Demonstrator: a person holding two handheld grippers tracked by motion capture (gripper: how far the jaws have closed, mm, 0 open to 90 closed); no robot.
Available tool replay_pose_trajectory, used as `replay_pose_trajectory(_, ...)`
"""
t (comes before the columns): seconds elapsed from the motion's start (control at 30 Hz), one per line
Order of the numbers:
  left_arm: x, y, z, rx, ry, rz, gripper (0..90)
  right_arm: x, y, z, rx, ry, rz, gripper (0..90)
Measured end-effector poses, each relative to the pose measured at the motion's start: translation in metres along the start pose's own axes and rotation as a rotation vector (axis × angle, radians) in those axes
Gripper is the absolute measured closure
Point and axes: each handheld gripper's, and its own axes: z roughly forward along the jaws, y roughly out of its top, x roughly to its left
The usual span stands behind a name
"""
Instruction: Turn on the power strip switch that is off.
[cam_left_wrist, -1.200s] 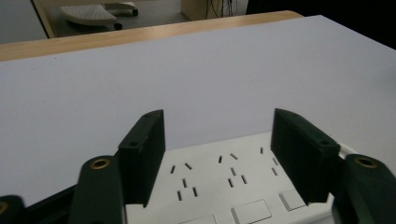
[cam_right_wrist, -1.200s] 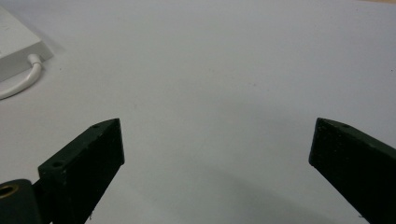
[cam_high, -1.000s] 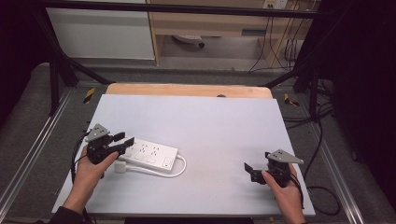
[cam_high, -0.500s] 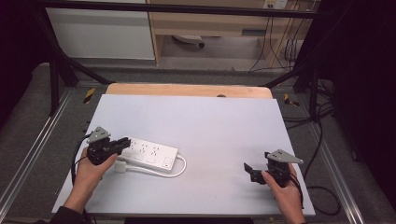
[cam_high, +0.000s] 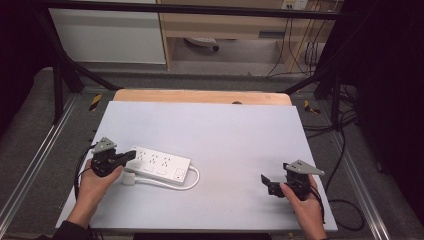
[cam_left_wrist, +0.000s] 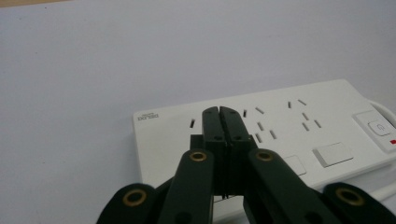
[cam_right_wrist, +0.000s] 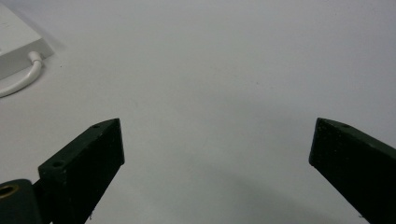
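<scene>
**Closed left gripper at the end of a white power strip**

In the lower left of the high view, your left gripper (cam_high: 131, 155) sits at the near-left end of a white power strip (cam_high: 160, 163) lying on the pale grey table (cam_high: 225, 135). The left gripper view shows its jaws pressed fully together with nothing between them, tips poised over the strip's (cam_left_wrist: 280, 126) first row of socket slots. Whether the tips touch the casing is unclear.

The strip's white cable (cam_high: 192, 180) loops from its right end back along the front edge to a white plug (cam_high: 129, 178) just beside your left hand (cam_high: 95, 182).

Your right gripper (cam_high: 266, 182) rests in the lower right, well apart from the strip, jaws spread wide and empty.

If you mean to nudge or steady the strip, keep the tips off the slots and the switch (cam_left_wrist: 380, 127); press on flat casing instead.

No containers are on the table.
</scene>
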Motion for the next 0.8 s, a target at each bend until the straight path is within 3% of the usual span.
replay_pose_trajectory(0.43, 0.004, -0.0064, 0.0043, 0.037, -0.016, -0.011, 90.0, 0.0003, 0.0003, 0.0006, -0.001, 0.001, -0.005, 3.7)
replay_pose_trajectory(0.8, -0.0006, -0.0092, 0.008, 0.074, -0.042, 0.024, 90.0, 0.0005, 0.0004, 0.0, 0.0, 0.002, -0.006, 3.7)
